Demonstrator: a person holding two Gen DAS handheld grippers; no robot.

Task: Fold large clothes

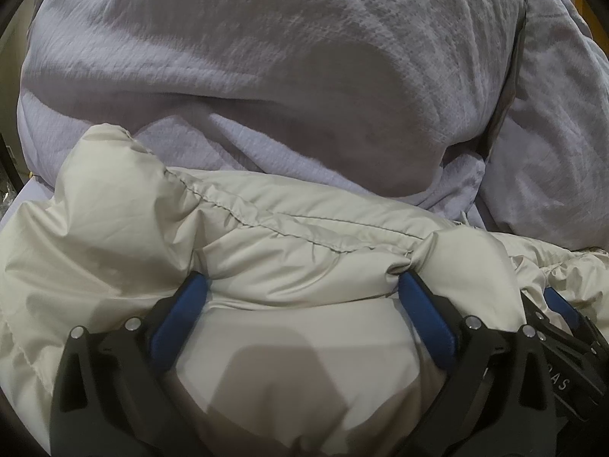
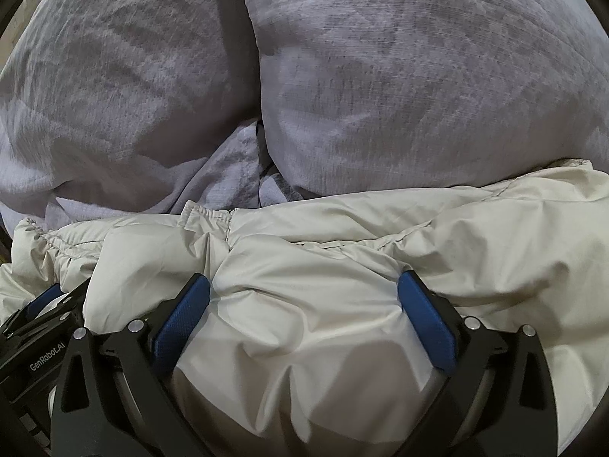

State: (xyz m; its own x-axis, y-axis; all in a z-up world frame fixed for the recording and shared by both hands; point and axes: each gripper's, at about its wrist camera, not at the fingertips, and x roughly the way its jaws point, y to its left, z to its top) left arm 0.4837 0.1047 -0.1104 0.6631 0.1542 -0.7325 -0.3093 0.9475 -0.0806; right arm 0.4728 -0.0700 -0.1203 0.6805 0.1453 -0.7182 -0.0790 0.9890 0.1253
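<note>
A cream puffer jacket (image 1: pixel 266 236) lies bunched on a bed and fills the lower half of both wrist views. My left gripper (image 1: pixel 303 280) stands wide open, its blue pads (image 1: pixel 190 304) sunk into the padding with a puffed fold bulging between them. My right gripper (image 2: pixel 304 280) is open just as wide over the jacket (image 2: pixel 342 228), with a fold swelling between its pads too. The two grippers sit side by side: a right gripper finger (image 1: pixel 555 301) shows at the left view's right edge, and a left gripper finger (image 2: pixel 45 297) at the right view's left edge.
A crumpled lavender duvet (image 1: pixel 266 76) rises just behind the jacket. Two grey-lavender pillows (image 2: pixel 114 76) (image 2: pixel 418 76) lean together beyond it, with a dark gap between them. The bed's left edge shows at the far left (image 1: pixel 15 175).
</note>
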